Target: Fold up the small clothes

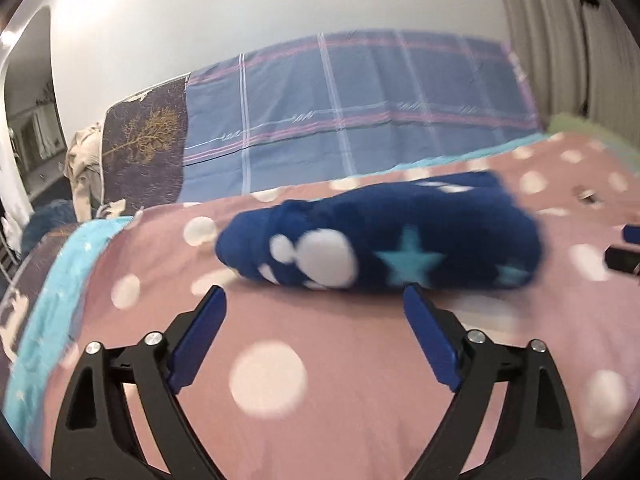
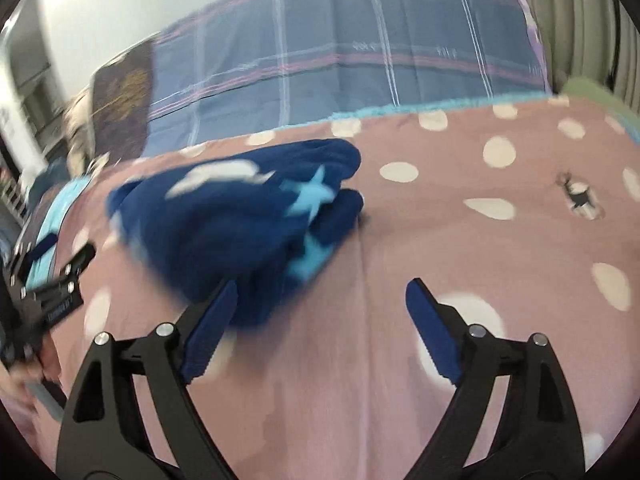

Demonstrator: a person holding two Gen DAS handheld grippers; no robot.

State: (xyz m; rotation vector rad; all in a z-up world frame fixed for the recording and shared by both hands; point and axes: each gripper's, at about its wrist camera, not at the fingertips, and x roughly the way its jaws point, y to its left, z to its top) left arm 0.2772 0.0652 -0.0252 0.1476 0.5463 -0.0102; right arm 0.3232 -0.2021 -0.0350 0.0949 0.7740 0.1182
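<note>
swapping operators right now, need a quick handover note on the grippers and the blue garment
Left gripper: open, nothing between its jaws, tips just short of the near edge of the blue star-print garment.
Right gripper: open and empty; its left finger is at the garment's near right corner, though blur hides whether it touches.
Garment: lying in a thick bundle on the pink polka-dot bedspread, held by neither gripper.
Done: it looks folded over at least once and set down.
Left: probably check that the fold is neat; I see no other clothes waiting.
</note>
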